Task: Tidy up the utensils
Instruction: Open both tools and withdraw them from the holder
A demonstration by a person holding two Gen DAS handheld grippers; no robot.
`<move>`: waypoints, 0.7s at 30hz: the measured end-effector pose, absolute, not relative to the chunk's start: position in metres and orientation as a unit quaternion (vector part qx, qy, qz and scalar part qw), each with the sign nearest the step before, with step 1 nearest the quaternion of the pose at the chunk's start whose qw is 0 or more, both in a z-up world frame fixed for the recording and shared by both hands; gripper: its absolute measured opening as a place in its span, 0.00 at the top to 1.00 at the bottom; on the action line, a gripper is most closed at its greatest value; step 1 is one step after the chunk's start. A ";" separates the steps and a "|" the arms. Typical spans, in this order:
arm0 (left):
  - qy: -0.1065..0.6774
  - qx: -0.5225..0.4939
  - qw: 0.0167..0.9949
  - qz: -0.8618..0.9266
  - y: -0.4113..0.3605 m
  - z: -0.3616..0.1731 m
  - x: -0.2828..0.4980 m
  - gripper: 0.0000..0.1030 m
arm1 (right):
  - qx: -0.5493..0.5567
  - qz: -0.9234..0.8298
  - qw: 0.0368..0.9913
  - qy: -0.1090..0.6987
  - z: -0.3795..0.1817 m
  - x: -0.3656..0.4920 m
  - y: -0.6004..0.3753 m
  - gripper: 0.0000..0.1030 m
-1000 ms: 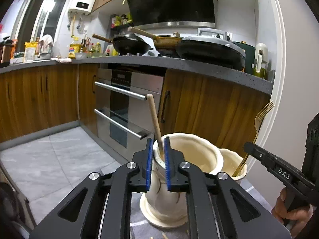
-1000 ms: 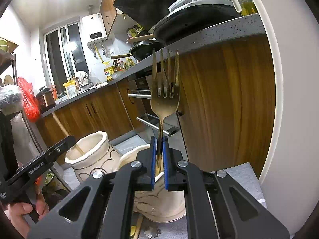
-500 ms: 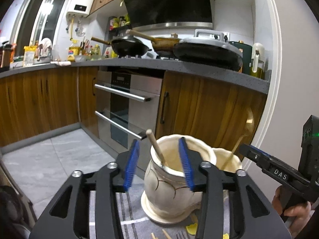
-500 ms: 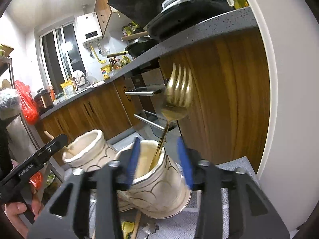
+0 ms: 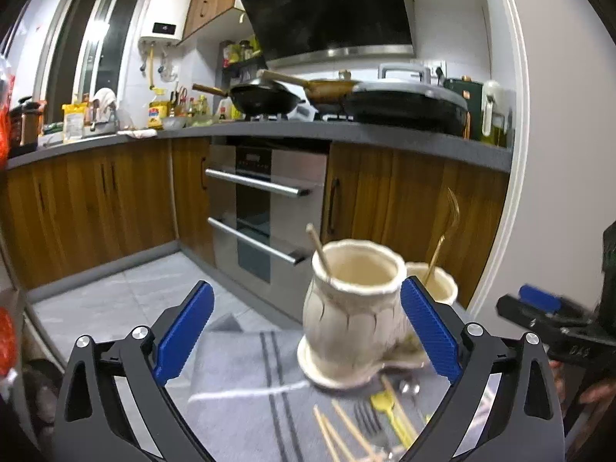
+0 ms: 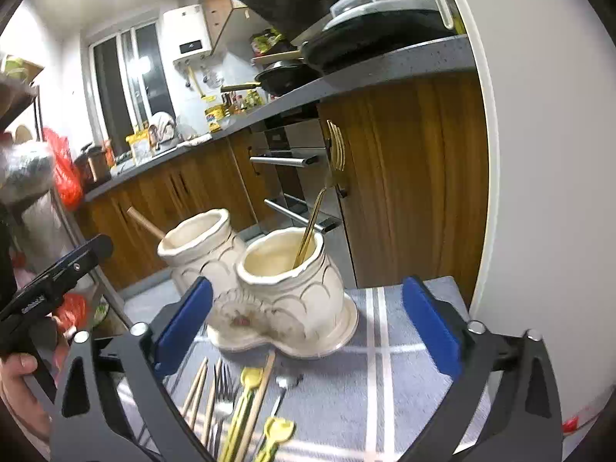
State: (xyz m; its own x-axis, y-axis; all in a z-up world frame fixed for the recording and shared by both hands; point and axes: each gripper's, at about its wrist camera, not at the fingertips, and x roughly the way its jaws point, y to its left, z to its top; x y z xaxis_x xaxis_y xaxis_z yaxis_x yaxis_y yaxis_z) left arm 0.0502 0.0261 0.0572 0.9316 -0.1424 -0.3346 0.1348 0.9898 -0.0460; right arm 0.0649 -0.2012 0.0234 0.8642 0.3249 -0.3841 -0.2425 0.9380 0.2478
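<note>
Several loose utensils lie on the striped cloth (image 6: 415,350) just below and ahead of both grippers: chopsticks (image 6: 198,387), a dark fork (image 6: 223,396), yellow-headed pieces (image 6: 246,389) and a small spoon (image 6: 283,385). Their long axes run roughly along the right gripper's (image 6: 306,331) line of sight, handles toward it. That gripper looks the nearer to them; its jaws are spread wide and hold nothing. The left gripper (image 5: 308,331) is equally wide and empty, with the same pile low and to its right.

Beyond the pile stands the cream double holder (image 6: 277,300), squarely between the right gripper's fingers. A gold fork (image 6: 331,169) leans in its nearer cup, and a wooden stick (image 6: 144,223) in the farther one. Any reach that overshoots the utensils would likely strike the holder's base. Farther off are the oven (image 5: 265,208) and wooden cabinets (image 5: 96,200).
</note>
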 end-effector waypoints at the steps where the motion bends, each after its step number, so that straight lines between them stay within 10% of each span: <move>1: 0.174 -0.009 0.982 -0.069 0.027 0.056 0.047 0.05 | 0.090 0.146 0.961 0.214 0.023 0.060 -0.202 0.05; 21: 0.258 0.008 0.964 -0.056 0.041 0.006 0.006 0.05 | 0.045 0.118 0.952 0.280 -0.018 0.024 -0.199 0.05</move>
